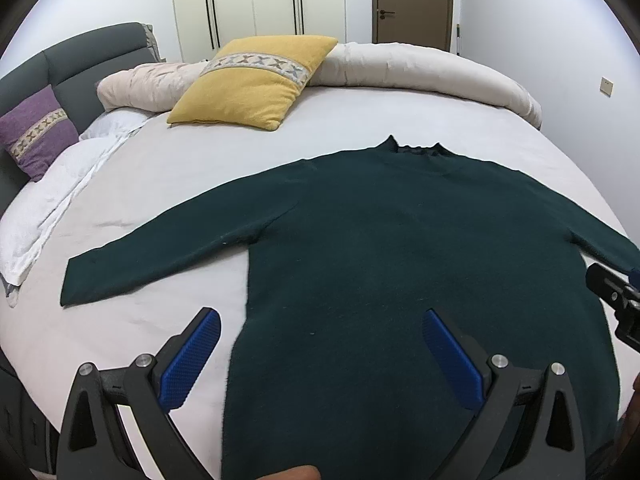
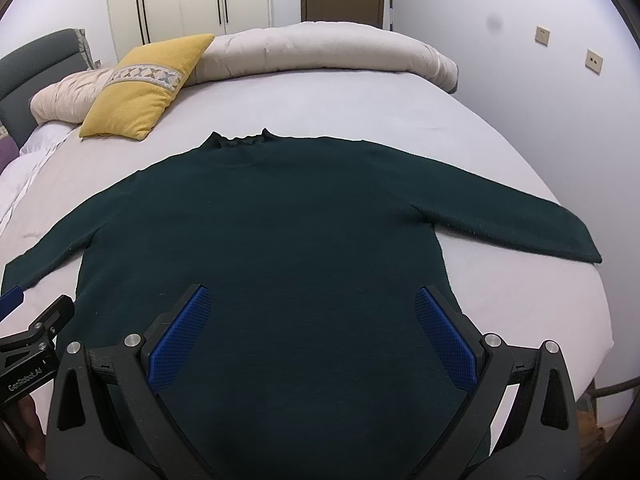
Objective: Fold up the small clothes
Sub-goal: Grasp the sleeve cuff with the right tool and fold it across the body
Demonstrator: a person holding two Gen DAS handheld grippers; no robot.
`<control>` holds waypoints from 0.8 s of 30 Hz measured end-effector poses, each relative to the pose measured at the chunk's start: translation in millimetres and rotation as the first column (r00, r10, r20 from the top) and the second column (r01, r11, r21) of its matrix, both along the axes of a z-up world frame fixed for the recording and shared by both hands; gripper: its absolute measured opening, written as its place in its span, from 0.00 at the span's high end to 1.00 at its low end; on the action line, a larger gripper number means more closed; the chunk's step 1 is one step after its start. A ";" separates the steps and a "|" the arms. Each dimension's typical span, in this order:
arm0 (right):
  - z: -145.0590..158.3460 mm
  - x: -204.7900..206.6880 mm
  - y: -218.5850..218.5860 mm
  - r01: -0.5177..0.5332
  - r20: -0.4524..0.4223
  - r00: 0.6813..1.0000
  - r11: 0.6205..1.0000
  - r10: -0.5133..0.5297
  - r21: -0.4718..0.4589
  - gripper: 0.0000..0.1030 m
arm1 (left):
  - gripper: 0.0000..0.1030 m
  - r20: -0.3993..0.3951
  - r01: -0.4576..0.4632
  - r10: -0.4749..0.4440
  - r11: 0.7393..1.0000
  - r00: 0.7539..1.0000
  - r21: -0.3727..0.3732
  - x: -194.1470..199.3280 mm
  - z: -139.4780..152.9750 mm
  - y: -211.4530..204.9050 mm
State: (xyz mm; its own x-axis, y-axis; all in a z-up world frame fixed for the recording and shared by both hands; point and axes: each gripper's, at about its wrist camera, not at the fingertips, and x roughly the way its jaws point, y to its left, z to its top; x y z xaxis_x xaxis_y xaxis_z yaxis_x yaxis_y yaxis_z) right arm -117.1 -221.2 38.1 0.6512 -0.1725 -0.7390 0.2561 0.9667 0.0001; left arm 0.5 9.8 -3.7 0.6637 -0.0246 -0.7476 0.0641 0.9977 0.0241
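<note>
So there's a dark green sweater [image 1: 400,248] spread flat on the bed [image 1: 180,168], front panel up, collar pointing to 12 o'clock and both sleeves stretched out to 9 and 3. The hem end is nearest the cameras, at 6 o'clock.

The left gripper [image 1: 320,360] hangs over the lower left part of the sweater with its blue pads [image 1: 188,360] spread wide, nothing between them; one pad sits over bare sheet, the other over the knit. The right gripper [image 2: 316,340] is the same deal: jaws wide apart, holding nothing, both pads over the lower body of the sweater. I can't tell if either one actually touches the fabric.

Further back, at around 11 o'clock, a yellow pillow [image 1: 256,80] leans on a rolled beige duvet [image 1: 420,68]. A purple pillow [image 1: 36,132] sits at 9 o'clock by the grey headboard [image 1: 80,60].
</note>
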 end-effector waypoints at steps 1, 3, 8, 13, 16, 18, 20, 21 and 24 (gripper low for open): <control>-0.6 -0.6 -4.5 0.002 0.005 1.000 1.000 -0.002 0.010 0.00 | 0.00 -0.006 0.008 -0.008 1.000 1.000 -0.014 0.3 -0.2 -1.6; 0.9 -2.3 -17.1 0.005 0.026 1.000 0.999 -0.006 0.037 0.00 | 0.00 -0.026 0.034 -0.036 0.997 0.999 -0.065 2.5 -0.8 -5.7; 10.5 -20.3 -112.4 0.060 0.144 0.985 0.970 -0.096 0.236 0.00 | 0.00 -0.083 0.104 -0.123 0.974 0.989 -0.201 12.3 -6.0 -25.4; -17.5 -59.1 -279.5 0.287 0.090 0.914 0.786 -0.396 0.548 0.01 | 0.00 -0.170 0.157 -0.243 0.901 0.955 -0.405 37.8 -20.5 -60.9; -54.0 -89.9 -366.9 0.352 0.039 0.837 0.591 -0.546 0.726 0.03 | 0.00 -0.143 0.193 -0.310 0.829 0.940 -0.526 54.0 -28.0 -90.1; -79.6 -101.3 -408.8 0.380 -0.010 0.801 0.495 -0.599 0.781 0.05 | 0.00 -0.144 0.207 -0.330 0.818 0.933 -0.536 66.0 -32.4 -114.6; -95.2 -104.0 -432.0 0.379 -0.027 0.789 0.452 -0.614 0.807 0.16 | 0.00 -0.196 0.220 -0.370 0.820 0.908 -0.528 80.2 -40.7 -140.2; -99.8 -102.9 -440.0 0.366 -0.020 0.788 0.441 -0.616 0.820 0.17 | 0.00 -0.224 0.217 -0.379 0.824 0.898 -0.524 88.2 -45.7 -152.6; -98.3 -89.5 -456.3 0.351 0.021 0.781 0.467 -0.625 0.812 0.18 | 0.00 -0.245 0.193 -0.375 0.817 0.894 -0.544 101.1 -53.9 -170.9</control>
State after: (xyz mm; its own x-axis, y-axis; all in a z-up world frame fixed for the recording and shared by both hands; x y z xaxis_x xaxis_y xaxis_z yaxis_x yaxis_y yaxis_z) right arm -206.6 -677.5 -60.2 0.8298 -0.0245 -0.5575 0.5394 0.2912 0.7901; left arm 101.6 -161.1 -57.6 0.2866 -0.5966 -0.7496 0.2595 0.8015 -0.5387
